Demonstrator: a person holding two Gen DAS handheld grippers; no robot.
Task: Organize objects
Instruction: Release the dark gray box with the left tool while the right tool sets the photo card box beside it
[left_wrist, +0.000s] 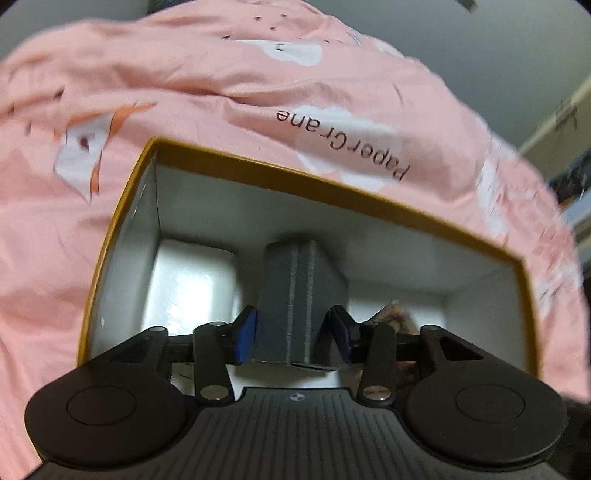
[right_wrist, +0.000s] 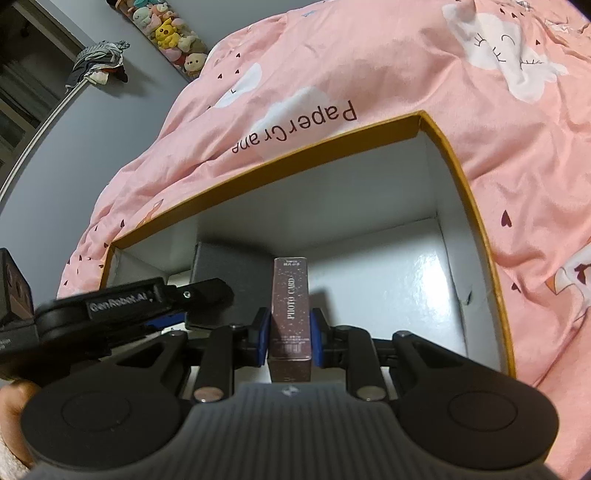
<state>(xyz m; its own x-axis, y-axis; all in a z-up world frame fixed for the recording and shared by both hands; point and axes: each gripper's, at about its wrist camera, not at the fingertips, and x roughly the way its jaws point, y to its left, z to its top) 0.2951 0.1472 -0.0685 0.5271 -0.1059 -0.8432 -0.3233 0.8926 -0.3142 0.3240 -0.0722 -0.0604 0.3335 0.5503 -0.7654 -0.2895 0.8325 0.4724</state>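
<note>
An open box with an orange rim (left_wrist: 255, 168) and white inside lies on a pink bedsheet. My left gripper (left_wrist: 293, 334) is inside the box, shut on a grey box (left_wrist: 301, 295), which it holds upright. My right gripper (right_wrist: 289, 334) is shut on a dark maroon box marked PHOTO CARD (right_wrist: 290, 314), held upright over the box's white floor (right_wrist: 388, 288). The box rim also shows in the right wrist view (right_wrist: 461, 173). The left gripper's body (right_wrist: 122, 306) and the grey box (right_wrist: 229, 269) show at the left of the right wrist view.
The pink bedsheet (right_wrist: 369, 66) printed with clouds and "PaperCrane" surrounds the box. Plush toys (right_wrist: 173, 33) line the far wall. A lamp pole with clothes on it (right_wrist: 96, 62) stands at the left. A patterned item (left_wrist: 397, 314) lies in the box to the right of the grey box.
</note>
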